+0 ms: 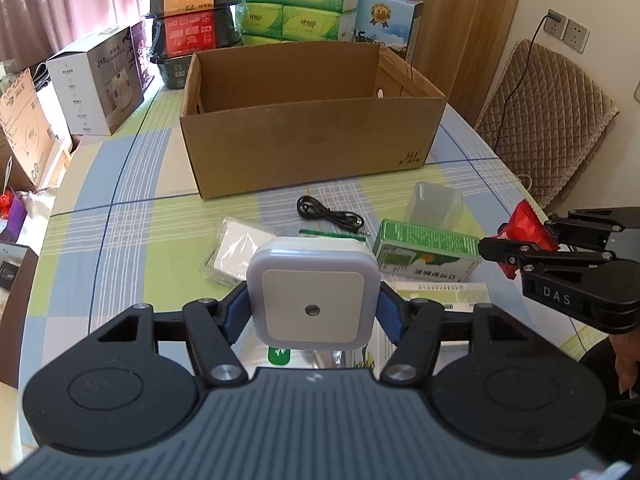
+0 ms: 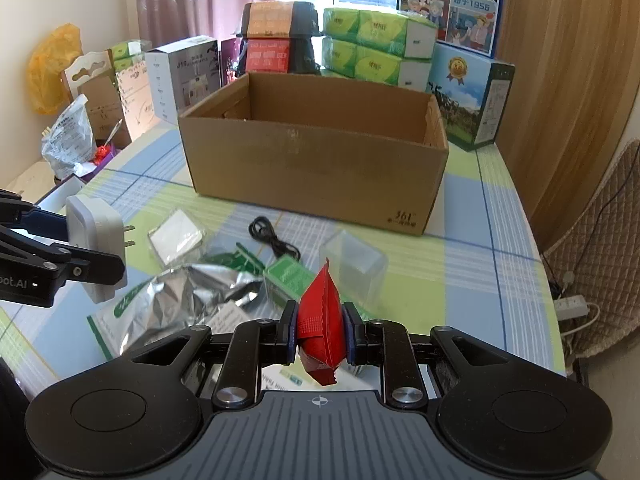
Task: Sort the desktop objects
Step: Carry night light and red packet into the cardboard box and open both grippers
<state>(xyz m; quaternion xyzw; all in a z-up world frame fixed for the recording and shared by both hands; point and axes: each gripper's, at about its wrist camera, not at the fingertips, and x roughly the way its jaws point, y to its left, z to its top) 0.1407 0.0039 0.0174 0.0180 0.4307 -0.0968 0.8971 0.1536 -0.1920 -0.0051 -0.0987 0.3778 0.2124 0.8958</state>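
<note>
Nearest us, the left gripper [image 1: 312, 304] pinches a square plug-in night light [image 1: 313, 294] by its two flat sides, clear of the table. We judge it light, rigid and smooth, so the flank grip suits it. The right gripper [image 2: 319, 332] clamps a red sachet [image 2: 320, 330] at mid-body; it looks soft and crushable. The open cardboard box [image 1: 312, 148] stands beyond both.
</note>
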